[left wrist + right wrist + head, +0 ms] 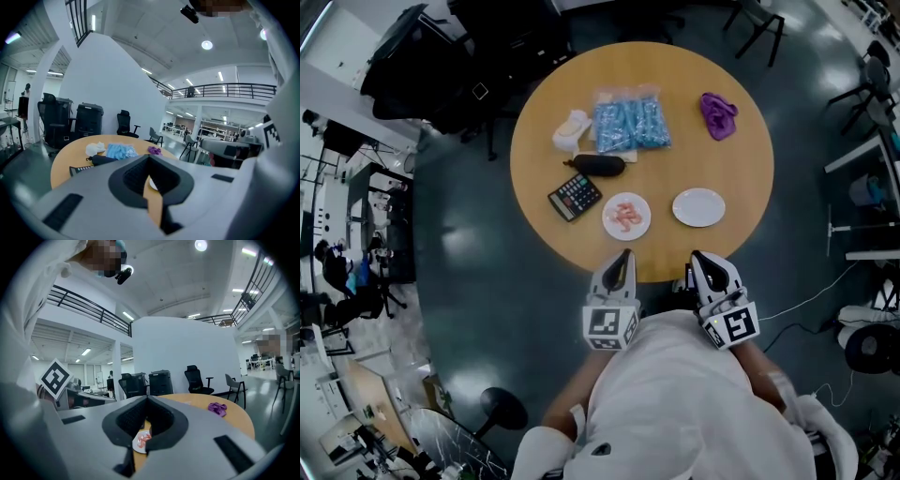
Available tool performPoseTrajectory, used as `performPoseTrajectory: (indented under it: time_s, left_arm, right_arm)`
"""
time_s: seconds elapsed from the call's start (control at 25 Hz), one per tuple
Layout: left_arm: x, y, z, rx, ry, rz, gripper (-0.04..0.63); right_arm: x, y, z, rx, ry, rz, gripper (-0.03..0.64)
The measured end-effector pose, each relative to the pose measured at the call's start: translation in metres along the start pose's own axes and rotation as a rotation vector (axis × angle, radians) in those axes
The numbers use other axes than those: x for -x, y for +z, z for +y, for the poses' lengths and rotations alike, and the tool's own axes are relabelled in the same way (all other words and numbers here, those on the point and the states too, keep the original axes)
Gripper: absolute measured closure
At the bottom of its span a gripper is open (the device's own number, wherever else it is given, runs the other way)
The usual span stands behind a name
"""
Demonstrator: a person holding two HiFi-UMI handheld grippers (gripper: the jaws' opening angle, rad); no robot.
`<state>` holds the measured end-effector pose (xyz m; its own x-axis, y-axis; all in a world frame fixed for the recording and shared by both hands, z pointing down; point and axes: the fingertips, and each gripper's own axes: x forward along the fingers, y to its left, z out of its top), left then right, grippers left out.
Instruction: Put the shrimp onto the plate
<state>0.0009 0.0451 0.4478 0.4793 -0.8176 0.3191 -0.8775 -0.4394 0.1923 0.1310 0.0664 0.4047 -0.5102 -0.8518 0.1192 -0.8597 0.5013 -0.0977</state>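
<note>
Shrimp (625,215) lie on a plate (627,234) near the table's (675,94) front edge, with a bare second plate (698,207) beside it. Left gripper (624,254) and right gripper (697,256) hover at that edge, jaws pressed together on nothing.

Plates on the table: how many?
2. The shrimp plate sits near the front edge of the table, right of the calculator. The empty plate lies just right of it. No others are visible.
</note>
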Motion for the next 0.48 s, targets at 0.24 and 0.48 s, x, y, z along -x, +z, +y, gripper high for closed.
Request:
performPoseTrajectory:
  time_s: [0.24,0.48]
  left_arm:
    - [-0.004,0.002,0.002,0.002,-0.006,-0.003,0.589]
    - [-0.012,0.002,0.004,0.004,-0.014,-0.002,0.589]
  right_arm:
    - [-0.005,0.001,-0.005,0.002,-0.005,-0.005,0.6]
    - [-0.009,-0.002,-0.011,-0.003,-0.013,0.0,0.6]
